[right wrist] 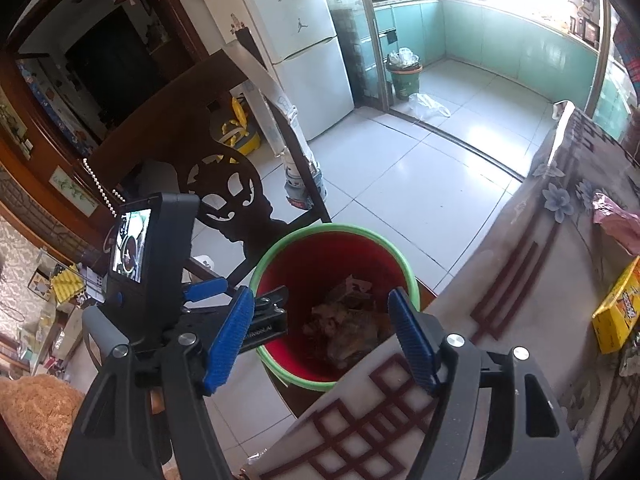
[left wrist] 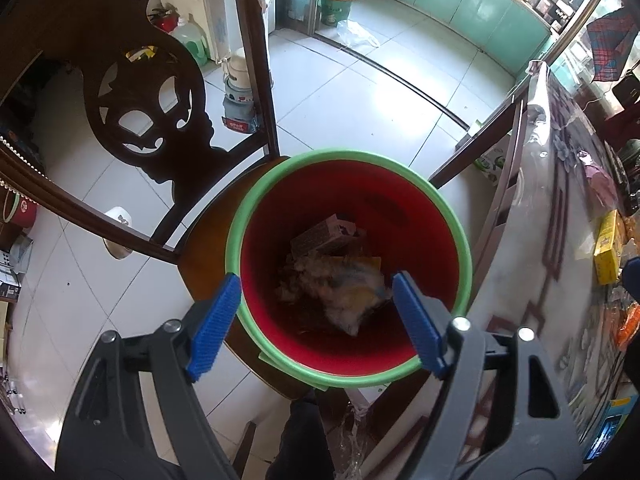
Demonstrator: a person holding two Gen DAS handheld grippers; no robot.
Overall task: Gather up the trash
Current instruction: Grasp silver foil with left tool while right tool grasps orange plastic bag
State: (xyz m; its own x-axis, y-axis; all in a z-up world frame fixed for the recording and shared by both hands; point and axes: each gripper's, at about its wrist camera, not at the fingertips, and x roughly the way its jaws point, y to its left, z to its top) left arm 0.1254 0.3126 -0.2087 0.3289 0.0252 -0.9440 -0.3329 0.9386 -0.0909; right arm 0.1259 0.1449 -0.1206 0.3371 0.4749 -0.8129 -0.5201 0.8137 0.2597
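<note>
Left gripper (left wrist: 316,284) gapes empty above the trash-filled bucket (left wrist: 432,192)

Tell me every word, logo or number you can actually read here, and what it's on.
No text reads cleanly.
Fridge: two jumping-figure stickers, no words.
Yellow box: print blurred.
Left gripper's black clamp: white lettering too small.
Red label on the floor container: unreadable.

Carved dark wood chair (left wrist: 148,112), white fridge (right wrist: 304,40), yellow box (right wrist: 616,312) on patterned tablecloth (right wrist: 520,280), tiled floor (left wrist: 360,92).
</note>
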